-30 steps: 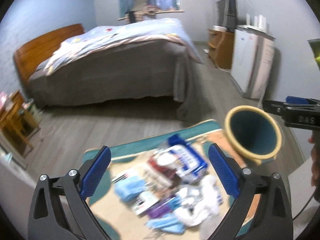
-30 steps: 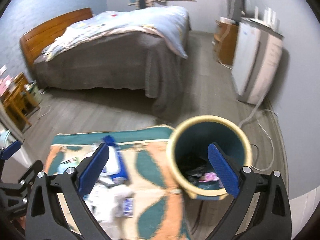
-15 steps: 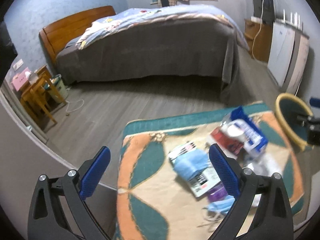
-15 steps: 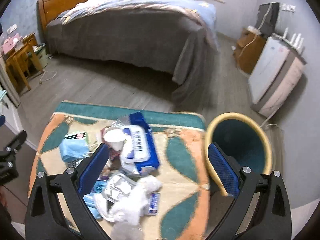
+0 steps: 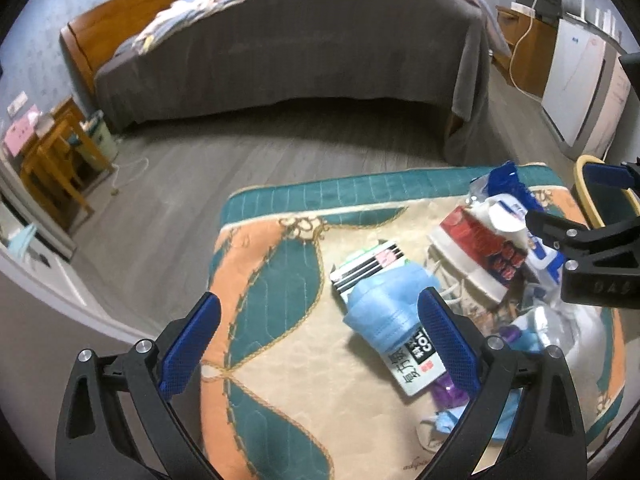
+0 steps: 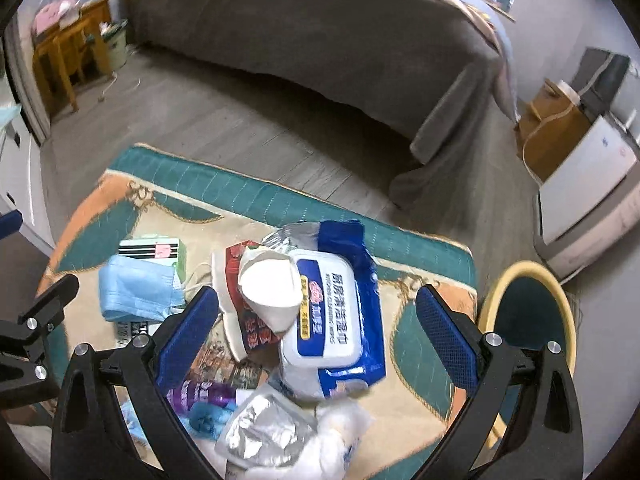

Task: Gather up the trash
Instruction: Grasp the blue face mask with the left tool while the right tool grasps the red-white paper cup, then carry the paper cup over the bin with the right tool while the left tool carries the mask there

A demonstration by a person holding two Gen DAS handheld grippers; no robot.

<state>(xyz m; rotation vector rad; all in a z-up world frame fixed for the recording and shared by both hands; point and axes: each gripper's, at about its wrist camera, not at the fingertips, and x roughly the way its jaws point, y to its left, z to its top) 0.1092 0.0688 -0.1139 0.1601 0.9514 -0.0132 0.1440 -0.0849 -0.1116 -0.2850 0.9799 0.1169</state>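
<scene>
A pile of trash lies on a patterned mat [image 5: 280, 292]: a blue face mask [image 5: 384, 312] over a striped box [image 5: 368, 264], a red and white pack [image 5: 476, 248], a white paper cup [image 6: 272, 284], a blue wet-wipe pack [image 6: 332, 312], a silver foil wrapper [image 6: 264, 432] and a purple wrapper [image 6: 204, 394]. The yellow-rimmed bin [image 6: 528, 320] stands at the mat's right end. My left gripper [image 5: 316, 340] is open and empty above the mat, left of the mask. My right gripper [image 6: 316, 332] is open and empty above the pile.
A bed with a grey cover [image 5: 304, 44] stands behind the mat. A wooden side table [image 5: 60, 160] is at the left wall. A white appliance [image 6: 588, 196] and a wooden cabinet [image 6: 548, 136] stand at the right wall. Grey wood floor [image 5: 240, 160] surrounds the mat.
Both grippers have swung left and down from the bin toward the trash pile. The pile now fills the lower part of both views; the bin has slid to the right edge.
</scene>
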